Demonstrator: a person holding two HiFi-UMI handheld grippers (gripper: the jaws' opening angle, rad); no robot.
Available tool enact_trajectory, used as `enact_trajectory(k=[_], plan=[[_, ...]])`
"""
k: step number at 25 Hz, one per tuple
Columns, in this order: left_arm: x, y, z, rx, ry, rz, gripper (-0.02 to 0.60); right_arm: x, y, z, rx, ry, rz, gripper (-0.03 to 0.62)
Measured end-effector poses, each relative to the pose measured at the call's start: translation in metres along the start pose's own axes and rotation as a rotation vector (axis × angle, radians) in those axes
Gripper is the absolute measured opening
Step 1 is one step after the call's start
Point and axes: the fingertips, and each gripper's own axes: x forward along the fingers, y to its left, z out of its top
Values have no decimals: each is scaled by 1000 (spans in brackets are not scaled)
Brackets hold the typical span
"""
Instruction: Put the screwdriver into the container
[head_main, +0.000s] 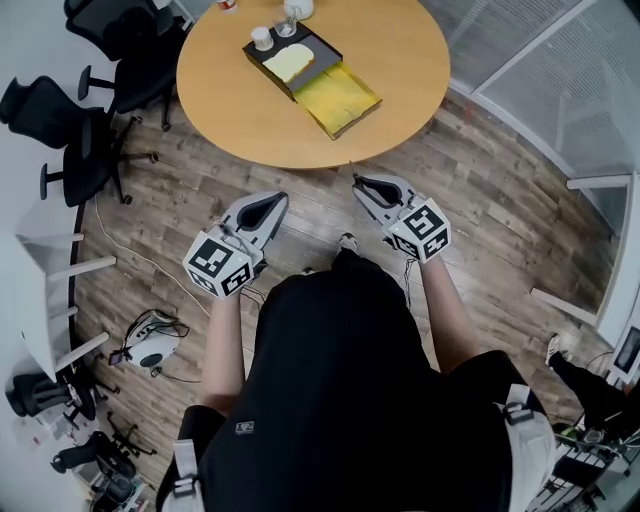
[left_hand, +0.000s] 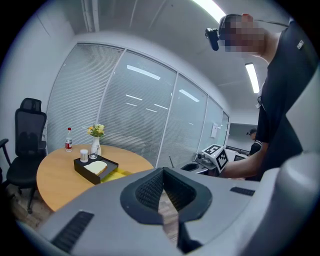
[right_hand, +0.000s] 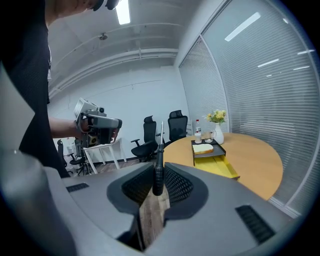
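Below the head camera, left gripper (head_main: 268, 203) and right gripper (head_main: 364, 185) hang over floor, short of the surface (head_main: 410, 90) bearing the container (head_main: 312, 75); the right gripper's load is indistinct here. Left gripper view: jaws together, empty. Right gripper view: jaws clamp the screwdriver (right_hand: 158, 167) handle.

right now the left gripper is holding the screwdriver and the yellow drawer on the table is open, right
Wrong gripper: the right gripper view shows the screwdriver clamped in the right gripper; the left gripper is shut on nothing. The yellow drawer on the table is open.
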Motion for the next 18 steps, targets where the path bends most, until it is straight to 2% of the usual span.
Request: enact_trajectory(k=[7,18], plan=[[25,-5,4,8,-7,15,3,-3,-21,0,-20,6,29,61],[53,-2,15,-1,-18,-20,3,-15,-45,3,-11,18,-4,61]])
